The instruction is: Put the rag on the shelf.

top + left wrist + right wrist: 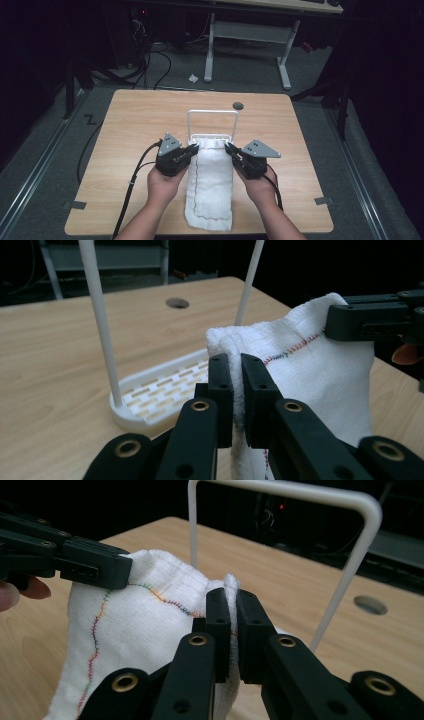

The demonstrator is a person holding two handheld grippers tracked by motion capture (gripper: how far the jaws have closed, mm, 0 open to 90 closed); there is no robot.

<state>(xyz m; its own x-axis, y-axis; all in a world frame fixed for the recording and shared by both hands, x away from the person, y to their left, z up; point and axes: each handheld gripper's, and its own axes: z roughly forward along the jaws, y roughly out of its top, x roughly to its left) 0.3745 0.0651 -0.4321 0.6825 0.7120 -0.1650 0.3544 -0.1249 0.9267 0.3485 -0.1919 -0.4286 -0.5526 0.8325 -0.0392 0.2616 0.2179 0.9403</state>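
From the high view I see my left gripper (pixel 189 151) and right gripper (pixel 231 150) each clamped on a far corner of the white cloth (pixel 211 190), which runs as a long strip from the near edge of the wooden table (pixel 125 130) up toward its middle. The far end of the cloth is lifted just in front of the white rack (pixel 212 122), an upright hoop on a slotted base, and the rest lies flat between my two hands (pixel 162 186). A round hole (pixel 238 105) sits in the tabletop beyond the rack, and black cables trail from both grippers toward me. In the left gripper view, my left gripper (pixel 236 371) has its jaws pinched tight on a bunched fold of the cloth (pixel 320 370), whose hem carries coloured stitching. The right gripper (pixel 350 320) reaches in from the right and grips the opposite corner, holding the fabric taut between them. The rack's slotted base (pixel 160 390) rests on the table just left of the cloth, its two thin posts rising out of frame. In the right gripper view, my right gripper (pixel 233 612) is closed on its own fold of cloth (pixel 145 625), and the left gripper (pixel 105 570) bites the other corner at upper left. The rack's hoop (pixel 360 545) arches behind the cloth, with the table hole (pixel 370 604) to its right.
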